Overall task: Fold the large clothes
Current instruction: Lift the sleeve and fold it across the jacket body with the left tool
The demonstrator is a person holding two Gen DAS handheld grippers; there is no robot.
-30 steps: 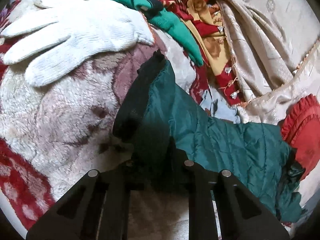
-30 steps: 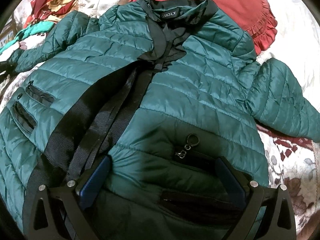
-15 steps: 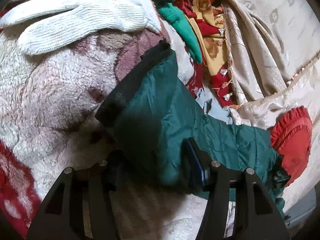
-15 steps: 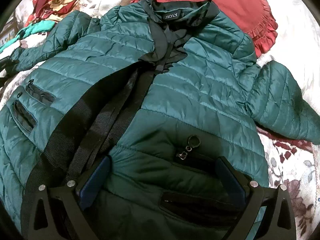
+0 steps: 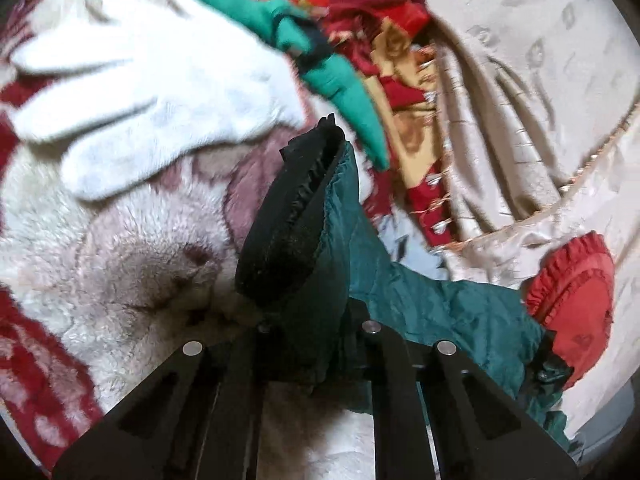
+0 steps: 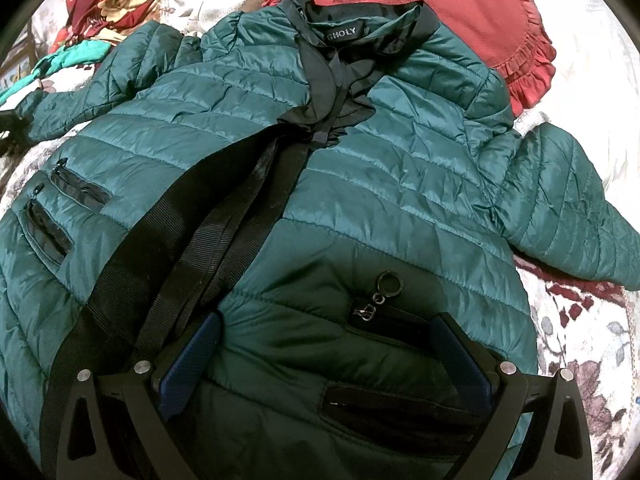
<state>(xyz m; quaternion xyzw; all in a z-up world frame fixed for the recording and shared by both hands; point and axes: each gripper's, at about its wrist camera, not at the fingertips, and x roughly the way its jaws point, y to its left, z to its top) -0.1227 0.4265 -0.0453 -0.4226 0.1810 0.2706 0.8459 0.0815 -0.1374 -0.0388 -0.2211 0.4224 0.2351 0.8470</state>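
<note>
In the left wrist view, the left gripper has its jaws pressed onto the sleeve of the green jacket, just behind the black cuff. The cuff stands up from the fingers, its opening gaping toward the camera. The rest of the sleeve runs off to the right and downward. Under it lies a fluffy blanket in white, red and mauve. A white knitted glove lies blurred across the upper left of the blanket, and a green glove lies just beyond it. Further back is a heap of red and yellow cloth, and to the right a pale patterned cover with a red frilled cushion at its lower edge.

In the right wrist view, the jacket lies spread front-up on the bed, collar away from the camera, with a label reading GHOLY. The right gripper is spread wide, its blue-padded fingers resting on the lower front panel, on either side of a pocket zip pull with a ring; nothing is pinched. Black straps run diagonally from the collar toward the lower left. Two zipped pockets sit on the left panel. The right sleeve angles out over the floral bedspread. The cushion lies behind the collar. No containers show in either view.
</note>
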